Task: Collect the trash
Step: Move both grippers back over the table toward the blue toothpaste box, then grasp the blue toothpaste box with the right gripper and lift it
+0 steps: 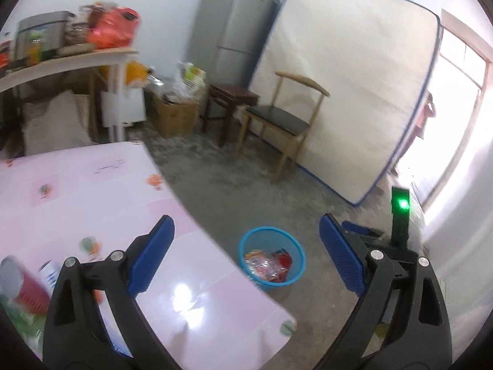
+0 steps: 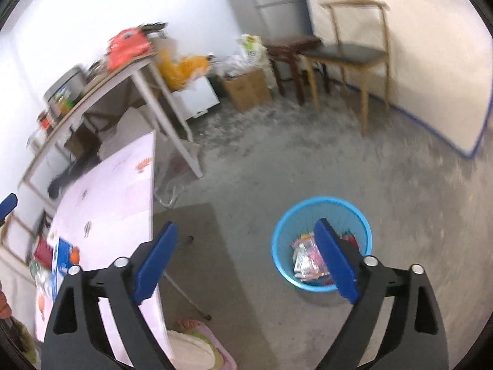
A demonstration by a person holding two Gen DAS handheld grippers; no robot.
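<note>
Both claws are seen spread wide with nothing between the blue pads. Left gripper (image 1: 246, 243) is angled downward over the near edge of the table (image 1: 92, 185), its left finger above the pink cloth and its right finger above the floor. At 8 o'clock in the left wrist view a red can (image 1: 21, 286) lies on the table, blurred, with other items beside it that cannot be made out. Just right of centre, between the two fingers, the bin (image 1: 271, 259) is seen on the floor beside the table's corner, with crumpled wrappers (image 1: 266, 266) inside. At 3 o'clock a black part with a green light (image 1: 400, 212) belonging to the other claw is seen.

Right gripper (image 2: 246, 246) is likewise tilted down, higher above the floor, with the table at 9 o'clock and the bin at 4 o'clock. Its right finger overlaps the bin's opening in the picture; its left finger overlaps the table edge. A chair (image 2: 348, 52) stands at 1 o'clock.
</note>
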